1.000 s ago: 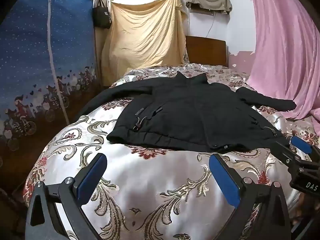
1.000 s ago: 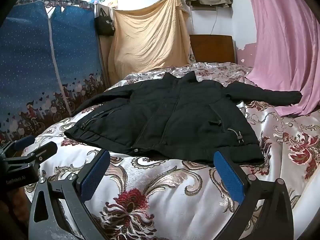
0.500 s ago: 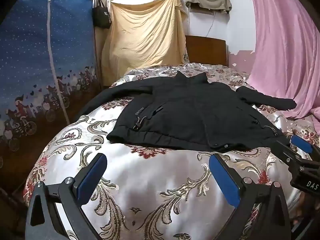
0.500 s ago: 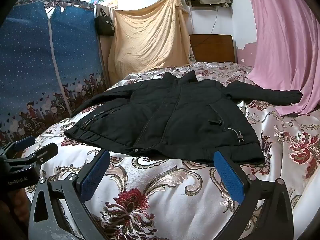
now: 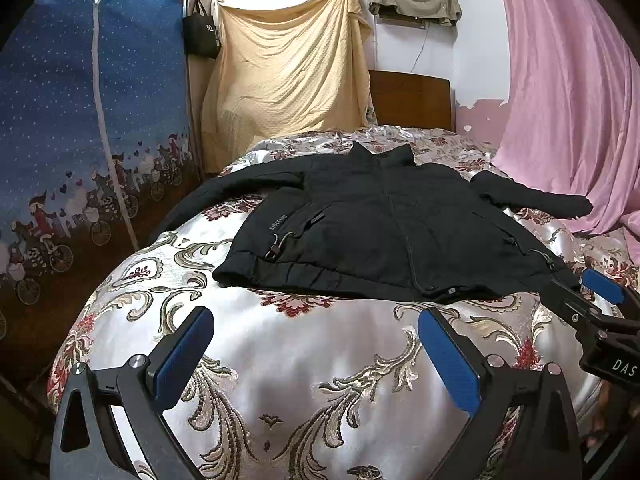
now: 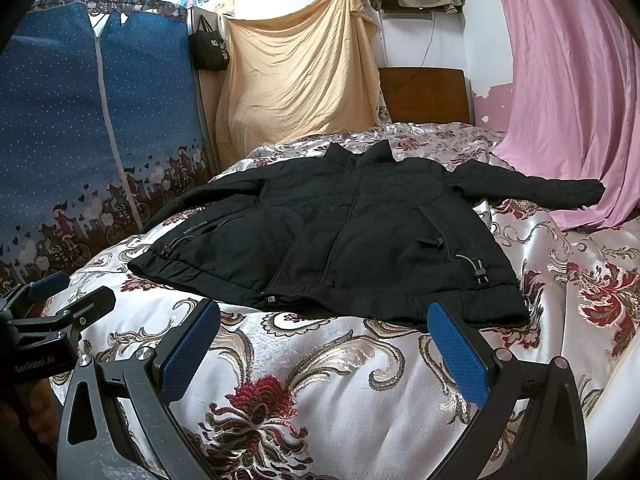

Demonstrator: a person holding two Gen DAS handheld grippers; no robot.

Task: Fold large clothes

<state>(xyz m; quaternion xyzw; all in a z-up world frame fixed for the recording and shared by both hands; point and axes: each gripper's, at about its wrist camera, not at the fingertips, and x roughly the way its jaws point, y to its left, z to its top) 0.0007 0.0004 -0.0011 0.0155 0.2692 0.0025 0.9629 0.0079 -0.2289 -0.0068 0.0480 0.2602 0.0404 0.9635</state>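
On the bed [image 5: 280, 360], under a flowered satin cover, the black jacket [image 5: 384, 232] lies flat and face up, zipped, collar toward the headboard [image 5: 412, 100]. Both sleeves spread out to the sides; one sleeve end lies near the pink curtain [image 5: 568, 100]. My left claw [image 5: 316, 354] hangs over the cover just before the hem, its blue pads wide apart, holding nothing. My right claw [image 6: 324, 344] is also wide apart and empty, its right pad just beside the hem corner. Neither claw touches the jacket. A blue wardrobe [image 6: 100, 120] stands to the left of the bed.
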